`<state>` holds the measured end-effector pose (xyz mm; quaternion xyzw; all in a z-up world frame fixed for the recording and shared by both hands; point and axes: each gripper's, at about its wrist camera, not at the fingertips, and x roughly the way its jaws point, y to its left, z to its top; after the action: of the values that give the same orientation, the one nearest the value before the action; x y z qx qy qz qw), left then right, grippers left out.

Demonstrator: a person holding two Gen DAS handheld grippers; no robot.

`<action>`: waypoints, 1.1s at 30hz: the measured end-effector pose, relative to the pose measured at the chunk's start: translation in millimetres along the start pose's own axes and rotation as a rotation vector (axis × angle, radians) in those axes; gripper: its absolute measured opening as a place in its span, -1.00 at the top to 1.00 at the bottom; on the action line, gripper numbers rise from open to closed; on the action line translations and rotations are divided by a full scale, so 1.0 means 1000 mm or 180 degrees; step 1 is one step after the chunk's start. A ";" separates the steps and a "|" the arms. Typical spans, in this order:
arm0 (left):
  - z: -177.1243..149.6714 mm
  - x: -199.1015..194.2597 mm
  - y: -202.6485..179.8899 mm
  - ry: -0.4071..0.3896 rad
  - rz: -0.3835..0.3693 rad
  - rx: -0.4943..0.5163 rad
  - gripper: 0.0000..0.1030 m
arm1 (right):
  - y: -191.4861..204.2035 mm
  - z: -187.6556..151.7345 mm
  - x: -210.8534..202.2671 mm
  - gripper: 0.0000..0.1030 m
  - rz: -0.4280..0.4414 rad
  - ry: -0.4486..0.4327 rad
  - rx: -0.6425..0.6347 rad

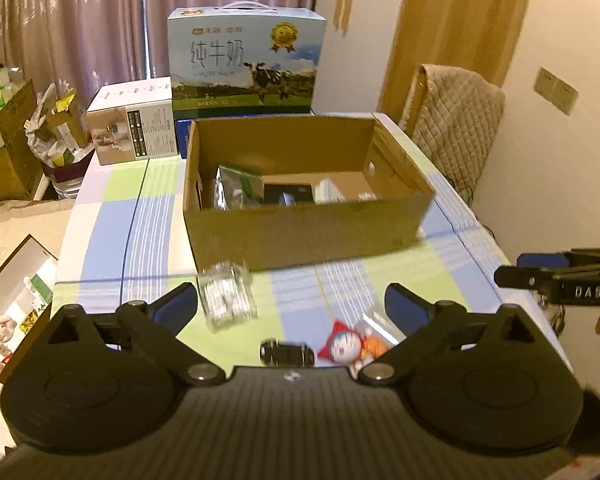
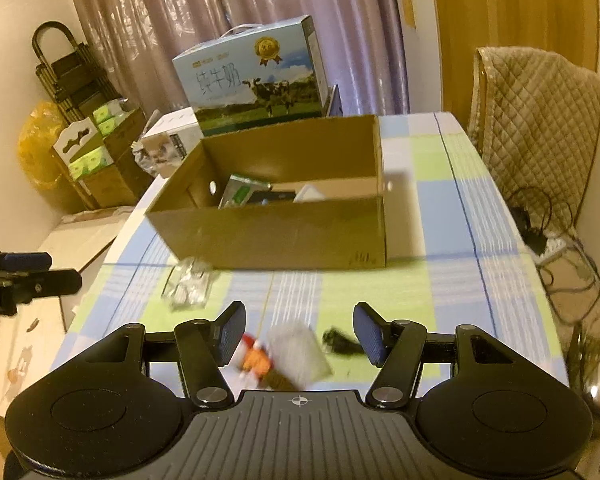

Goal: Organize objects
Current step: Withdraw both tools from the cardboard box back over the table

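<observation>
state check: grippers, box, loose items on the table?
Left gripper: open, nothing between the fingers.
Right gripper: open, nothing gripped.
Brown cardboard box: open-topped, upright, holding a few items.
Clear plastic packet: lying on the checked tablecloth, outside the box.
Black cylinder: on its side.
Red-hooded cartoon figure: lying flat.
Blue milk carton: closed, upright.

Matt brown cardboard box (image 1: 300, 228) on smooth checked tablecloth (image 1: 140, 240). Clear glossy plastic packet (image 1: 227, 295); quilted cloth chair cover (image 2: 540, 120).
</observation>
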<state>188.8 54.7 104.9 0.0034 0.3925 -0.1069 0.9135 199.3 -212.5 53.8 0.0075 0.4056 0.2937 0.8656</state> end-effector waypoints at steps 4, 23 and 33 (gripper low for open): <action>-0.030 -0.014 -0.004 0.0016 0.0025 -0.0004 -0.98 | 0.004 -0.027 -0.017 -0.11 0.0000 0.0004 0.0064; -0.099 -0.035 -0.016 0.0146 0.0160 -0.0046 -0.98 | 0.018 -0.088 -0.036 -0.11 -0.0057 0.0123 0.0002; -0.105 -0.026 -0.017 0.0227 0.0166 -0.0038 -0.98 | 0.019 -0.089 -0.032 -0.11 -0.0041 0.0149 0.0004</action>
<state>92.6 52.1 52.1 0.0120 0.4251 -0.0805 0.9015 111.0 -233.6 21.5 -0.0015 0.4259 0.2879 0.8577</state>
